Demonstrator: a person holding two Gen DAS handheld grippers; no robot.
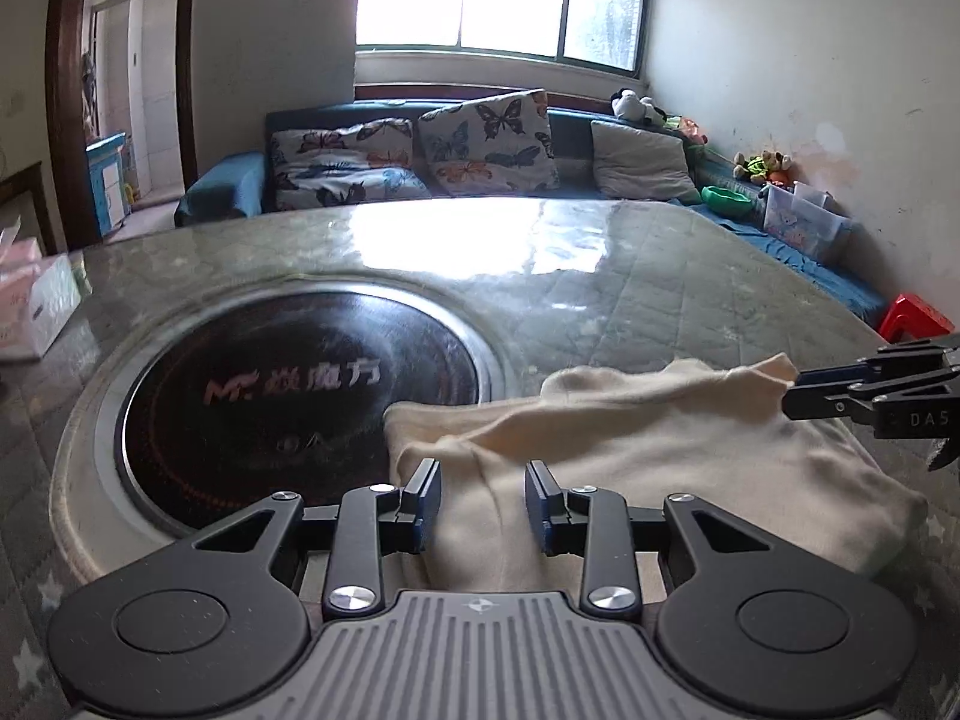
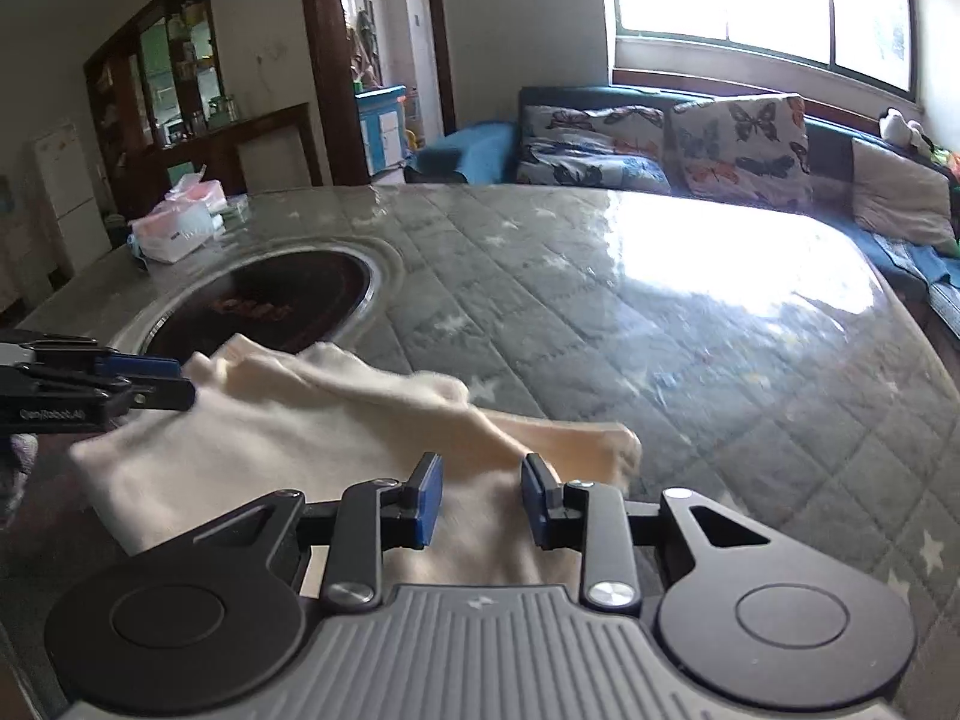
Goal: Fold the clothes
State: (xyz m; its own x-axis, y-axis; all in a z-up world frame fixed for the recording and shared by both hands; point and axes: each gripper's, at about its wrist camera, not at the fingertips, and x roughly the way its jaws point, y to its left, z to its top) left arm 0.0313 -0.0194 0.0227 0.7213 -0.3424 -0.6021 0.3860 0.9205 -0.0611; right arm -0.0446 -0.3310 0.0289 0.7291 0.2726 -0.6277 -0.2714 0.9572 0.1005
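A cream garment [image 1: 630,450] lies bunched and partly folded on the quilted table, its left edge over the rim of the round cooktop. It also shows in the right wrist view [image 2: 300,438]. My left gripper [image 1: 483,501] is open, its jaws standing either side of a fold at the garment's near left edge, not closed on it. It shows from the side in the right wrist view [image 2: 180,384]. My right gripper [image 2: 482,498] is open over the garment's near right part. In the left wrist view it [image 1: 792,399] reaches in by the garment's far right corner.
A black round cooktop [image 1: 300,396] is sunk in the table [image 1: 660,276]. Tissue boxes [image 2: 174,228] stand at the table's far left. A blue sofa with butterfly cushions [image 1: 480,144] lies behind. A red stool [image 1: 915,315] stands at the right.
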